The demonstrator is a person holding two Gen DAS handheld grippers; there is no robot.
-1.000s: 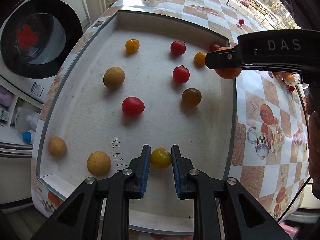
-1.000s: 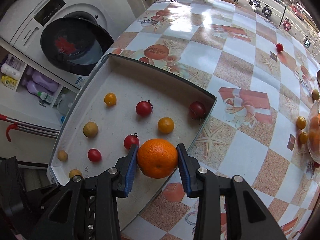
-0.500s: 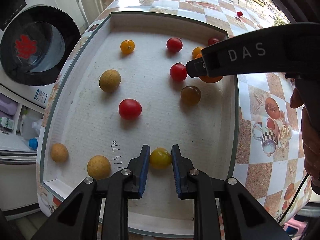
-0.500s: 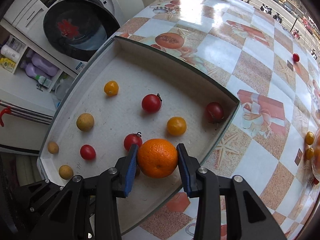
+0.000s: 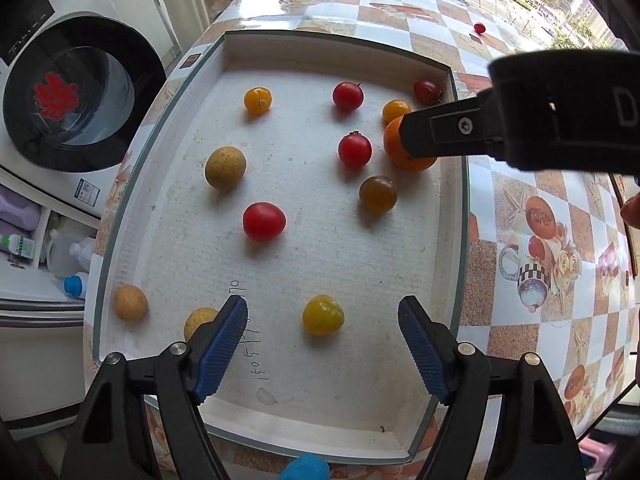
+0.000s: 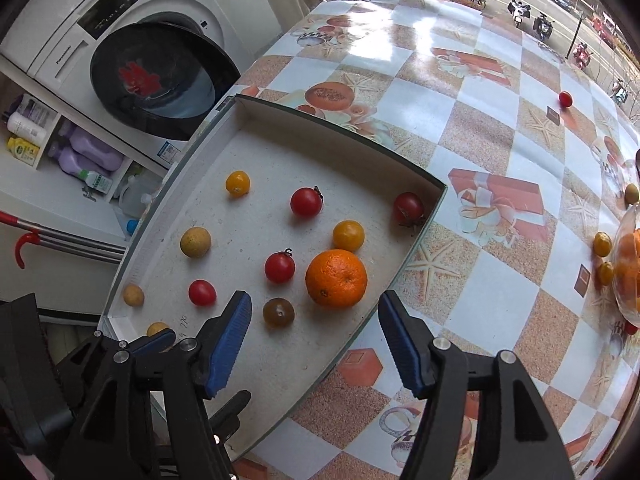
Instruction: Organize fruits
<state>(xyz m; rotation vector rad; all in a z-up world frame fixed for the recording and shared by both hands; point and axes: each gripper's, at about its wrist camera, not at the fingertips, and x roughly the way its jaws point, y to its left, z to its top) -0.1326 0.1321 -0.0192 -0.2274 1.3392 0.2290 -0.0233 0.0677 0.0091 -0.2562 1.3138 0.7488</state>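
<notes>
We hold two hand-held grippers over a shallow white tray [image 5: 454, 216] on the checked bench [image 6: 480, 128], both spread wide and gripping nothing. The left hand-held gripper [image 5: 322, 336] straddles a yellow tomato [image 5: 323, 314] that lies on the tray floor directly between its blue pads [image 5: 222, 338], touching neither. The right hand-held gripper [image 6: 315, 334] hangs just behind an orange [image 6: 336, 278], which rests in the tray by its right wall, straight ahead of the open jaws and slightly right of centre. Both fruits are round, so no long axis governs either approach. A dark brownish tomato [image 6: 278, 312] sits just left of the orange, nearest the right gripper's left pad, with a red tomato [image 6: 279, 267] beyond it. More tomatoes and tan round fruits dot the tray. In our judgement the loose fruit on the bench to the right, near a glass bowl [image 6: 624, 280], comes next, and the tray wall stands between.
</notes>
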